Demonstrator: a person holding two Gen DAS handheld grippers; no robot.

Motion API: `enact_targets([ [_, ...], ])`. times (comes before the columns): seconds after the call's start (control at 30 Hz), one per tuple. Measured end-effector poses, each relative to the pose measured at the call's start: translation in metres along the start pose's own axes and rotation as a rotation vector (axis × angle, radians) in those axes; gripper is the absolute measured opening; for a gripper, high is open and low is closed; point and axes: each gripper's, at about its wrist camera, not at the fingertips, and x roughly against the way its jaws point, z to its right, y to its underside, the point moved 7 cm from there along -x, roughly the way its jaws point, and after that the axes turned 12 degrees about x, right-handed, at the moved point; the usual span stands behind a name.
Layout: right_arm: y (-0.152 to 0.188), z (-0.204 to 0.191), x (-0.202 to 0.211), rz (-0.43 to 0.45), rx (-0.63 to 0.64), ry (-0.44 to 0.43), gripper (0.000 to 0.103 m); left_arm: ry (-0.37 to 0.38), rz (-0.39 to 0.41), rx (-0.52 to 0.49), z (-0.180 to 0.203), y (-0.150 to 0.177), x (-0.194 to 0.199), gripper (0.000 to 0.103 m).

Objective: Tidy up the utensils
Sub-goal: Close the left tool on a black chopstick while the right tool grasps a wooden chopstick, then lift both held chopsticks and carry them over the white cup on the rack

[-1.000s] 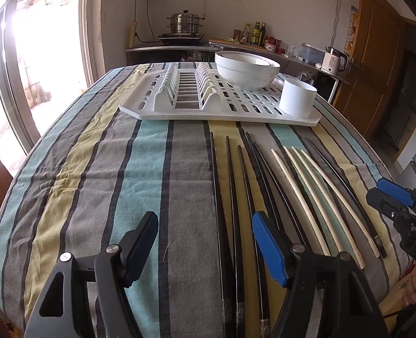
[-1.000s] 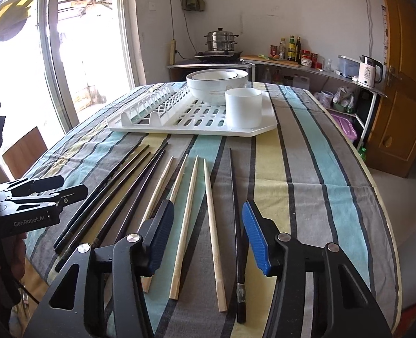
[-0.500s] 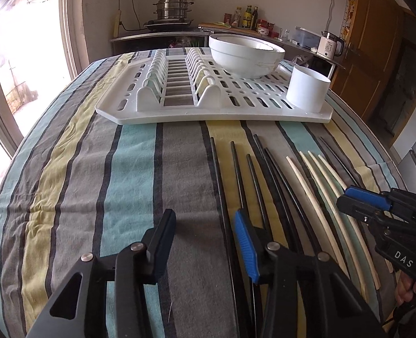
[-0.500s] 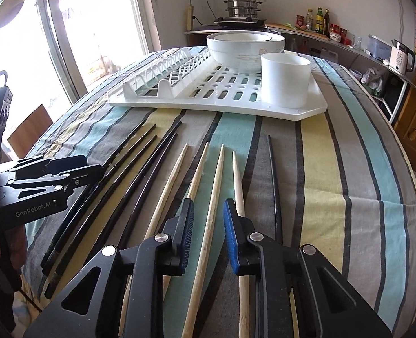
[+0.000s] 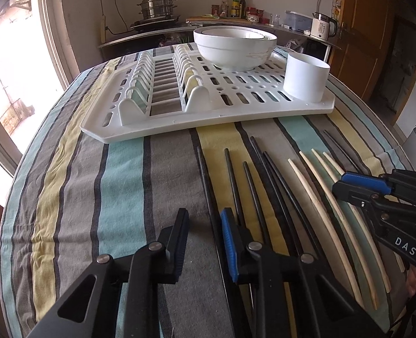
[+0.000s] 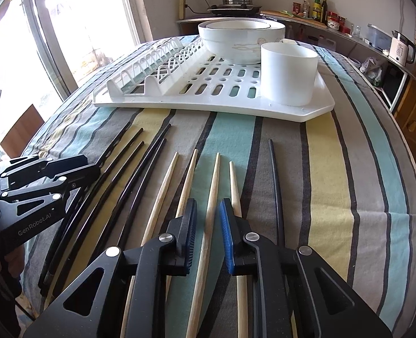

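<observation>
Wooden chopsticks [image 6: 185,186] lie in a row on the striped bench [image 6: 329,186], pale ones beside the black chopsticks [image 6: 134,169], tips toward the white drying rack [image 6: 216,98] where a white cup [image 6: 288,73] stands, likely their holder. My right gripper [image 6: 208,231] has just been narrowing, and one pale stick now runs between its fingers [image 6: 189,225]; I see slivers of cloth on both sides, so I judge the pads have not clamped yet. My left gripper [image 5: 203,236] has been narrowing too, and straddles the leftmost black stick; the fisheye makes contact there hard to judge, but a gap shows. To do this well, I would lower each pair until the tips brush the cloth, keep each stick centred, squeeze fully, then lift level so the far end does not drag against its neighbours.
</observation>
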Motion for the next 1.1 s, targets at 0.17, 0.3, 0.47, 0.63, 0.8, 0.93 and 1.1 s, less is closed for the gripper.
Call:
enact_targets([
  [0.17, -0.007, 0.003, -0.005, -0.023, -0.003, 0.009, 0.018, 0.011, -0.016, -0.025, 0.005, -0.007, -0.007, 0.021],
  [0.3, -0.008, 0.003, -0.007, -0.033, 0.008, 0.014, 0.018, 0.016, -0.011, -0.039, 0.008, -0.008, -0.009, 0.014],
  [0.47, -0.007, 0.006, -0.006, -0.026, 0.0, 0.016, 0.007, 0.034, 0.0, -0.026, 0.006, -0.008, -0.007, 0.006],
  [0.63, -0.008, 0.004, -0.002, -0.003, -0.012, -0.017, 0.006, 0.066, 0.005, -0.002, 0.004, -0.007, -0.003, 0.005],
  [0.8, -0.011, 0.001, 0.01, 0.043, -0.018, -0.034, 0.006, 0.103, 0.054, -0.001, 0.006, -0.008, 0.018, 0.005],
  [0.93, -0.014, -0.001, 0.022, 0.085, -0.023, -0.051, 0.006, 0.136, 0.101, -0.002, 0.009, -0.012, 0.04, 0.005],
  [1.1, -0.02, -0.001, 0.04, 0.138, -0.026, -0.064, 0.006, 0.177, 0.159, 0.006, 0.01, -0.02, 0.069, 0.005],
])
